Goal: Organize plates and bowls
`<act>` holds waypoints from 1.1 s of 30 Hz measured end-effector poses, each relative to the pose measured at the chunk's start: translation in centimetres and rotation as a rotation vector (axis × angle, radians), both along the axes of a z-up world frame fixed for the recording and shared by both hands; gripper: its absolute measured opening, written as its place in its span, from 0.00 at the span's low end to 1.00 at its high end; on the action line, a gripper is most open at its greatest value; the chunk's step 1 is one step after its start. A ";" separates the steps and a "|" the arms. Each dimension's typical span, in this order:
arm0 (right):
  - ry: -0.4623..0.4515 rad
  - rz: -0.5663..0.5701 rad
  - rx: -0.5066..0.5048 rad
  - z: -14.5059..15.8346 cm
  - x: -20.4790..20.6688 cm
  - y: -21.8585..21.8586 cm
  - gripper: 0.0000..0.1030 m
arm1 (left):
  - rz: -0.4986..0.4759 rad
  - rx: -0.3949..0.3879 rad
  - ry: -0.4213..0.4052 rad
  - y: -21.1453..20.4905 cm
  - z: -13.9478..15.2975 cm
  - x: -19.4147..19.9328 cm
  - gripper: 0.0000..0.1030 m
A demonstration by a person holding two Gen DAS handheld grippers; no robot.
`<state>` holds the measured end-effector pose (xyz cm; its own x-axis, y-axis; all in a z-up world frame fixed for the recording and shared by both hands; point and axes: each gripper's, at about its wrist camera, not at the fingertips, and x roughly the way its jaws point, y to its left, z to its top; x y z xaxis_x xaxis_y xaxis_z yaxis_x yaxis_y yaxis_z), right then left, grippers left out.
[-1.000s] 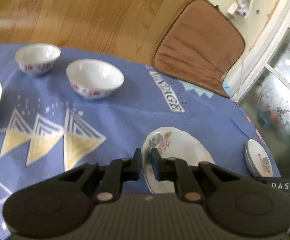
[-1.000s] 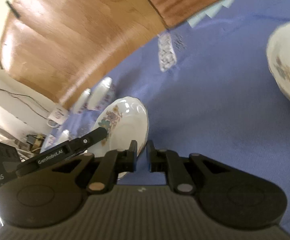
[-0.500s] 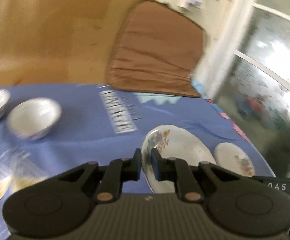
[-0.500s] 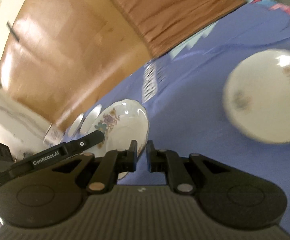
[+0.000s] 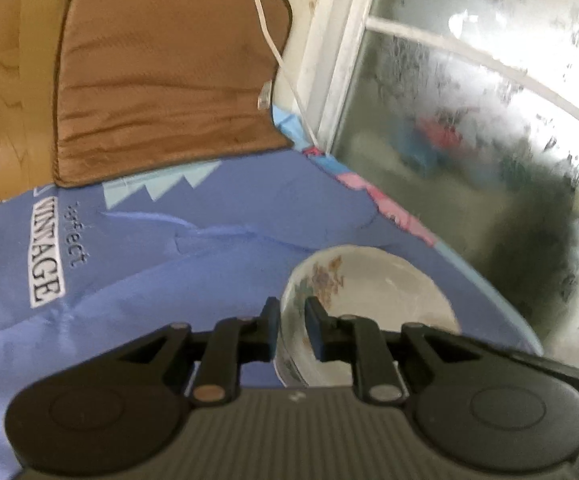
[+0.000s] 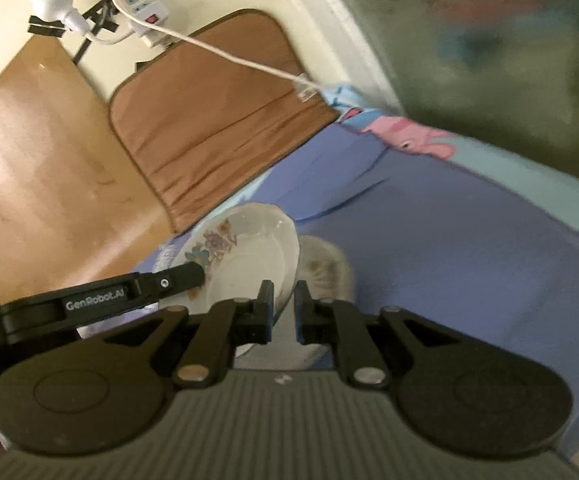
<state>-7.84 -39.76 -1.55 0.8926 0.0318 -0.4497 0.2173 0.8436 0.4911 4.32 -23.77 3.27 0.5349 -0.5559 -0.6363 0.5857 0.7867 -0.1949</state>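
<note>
A white plate with a flower print (image 5: 373, 300) is clamped by its rim between the fingers of my left gripper (image 5: 292, 330), held over the blue tablecloth (image 5: 169, 248) near its right edge. In the right wrist view the same plate (image 6: 249, 264) is also clamped at its rim by my right gripper (image 6: 281, 312), with the left gripper's finger (image 6: 169, 282) on its other side. A second floral plate (image 6: 329, 268) lies on the cloth just behind and under the held one, partly hidden.
A brown cushion (image 5: 161, 76) lies on the wooden floor (image 6: 41, 148) beyond the cloth. A frosted glass door (image 5: 489, 100) stands at the right. A white cable (image 6: 229, 56) runs from a power strip (image 6: 141, 16) across the cushion.
Both grippers have carried the plate to the right, toward the glass door. The bowls have left the left view. The second plate is now right beneath the held one.
</note>
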 end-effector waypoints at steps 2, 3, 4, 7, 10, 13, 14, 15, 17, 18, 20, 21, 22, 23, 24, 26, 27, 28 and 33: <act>-0.009 -0.044 -0.061 -0.3 0.1 0.0 0.35 | 0.005 0.019 -0.016 -0.2 -0.3 -0.2 0.19; -0.028 -0.065 -0.088 -0.4 -0.2 -0.1 0.43 | 0.009 0.025 -0.026 -0.1 -0.2 -0.3 0.19; -0.048 -0.088 -0.109 -0.4 -0.4 -0.3 0.48 | 0.016 0.025 -0.035 0.3 0.1 -0.3 0.19; -0.085 -0.134 -0.131 -0.1 -0.6 -0.6 0.48 | 0.053 0.004 -0.055 1.8 0.8 0.0 0.20; -0.113 -0.146 -0.119 0.2 -0.8 -0.4 0.48 | 0.111 0.018 -0.090 3.5 1.3 0.2 0.23; -0.118 -0.110 -0.129 0.6 -0.4 1.1 0.48 | 0.180 0.089 -0.150 5.2 1.4 -0.2 0.23; -0.120 -0.093 -0.134 0.7 -0.2 1.7 0.48 | 0.206 0.100 -0.164 5.9 1.4 -0.3 0.25; -0.122 -0.072 -0.140 0.9 0.1 2.4 0.48 | 0.228 0.115 -0.177 6.7 1.3 -0.4 0.25; -0.123 -0.022 -0.148 1.2 0.8 4.0 0.48 | 0.276 0.138 -0.195 8.7 1.0 -0.5 0.27; -0.121 0.007 -0.151 1.3 1.2 4.8 0.48 | 0.303 0.149 -0.199 9.6 0.8 -0.5 0.28; -0.111 0.067 -0.149 1.4 2.1 6.4 0.48 | 0.361 0.161 -0.193 11.9 0.5 -0.3 0.28; -0.103 0.096 -0.146 1.4 2.6 7.3 0.48 | 0.384 0.159 -0.183 12.9 0.3 -0.3 0.28; -0.096 0.123 -0.145 1.4 3.2 8.1 0.48 | 0.407 0.155 -0.173 14.0 0.1 -0.2 0.28; -0.090 0.149 -0.147 1.5 3.7 9.0 0.48 | 0.432 0.152 -0.165 15.2 -0.1 -0.2 0.28; -0.085 0.172 -0.151 1.6 4.2 9.8 0.48 | 0.458 0.152 -0.161 16.4 -0.3 -0.2 0.29; -0.076 0.220 -0.152 1.7 5.3 11.5 0.48 | 0.506 0.151 -0.153 18.6 -0.7 -0.2 0.30; -0.072 0.244 -0.154 1.8 5.8 12.4 0.48 | 0.525 0.146 -0.148 19.7 -0.9 -0.3 0.30; -0.069 0.266 -0.157 1.9 6.2 13.2 0.48 | 0.544 0.141 -0.142 20.7 -1.1 -0.3 0.30; -0.062 0.365 -0.192 2.0 7.7 17.9 0.48 | 0.628 0.130 -0.131 25.0 -1.7 -0.6 0.30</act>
<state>-0.15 -21.83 0.41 0.8639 0.2722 -0.4237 -0.1380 0.9371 0.3205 3.68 1.19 1.56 0.8104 -0.0353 -0.5848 0.0194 0.9993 -0.0335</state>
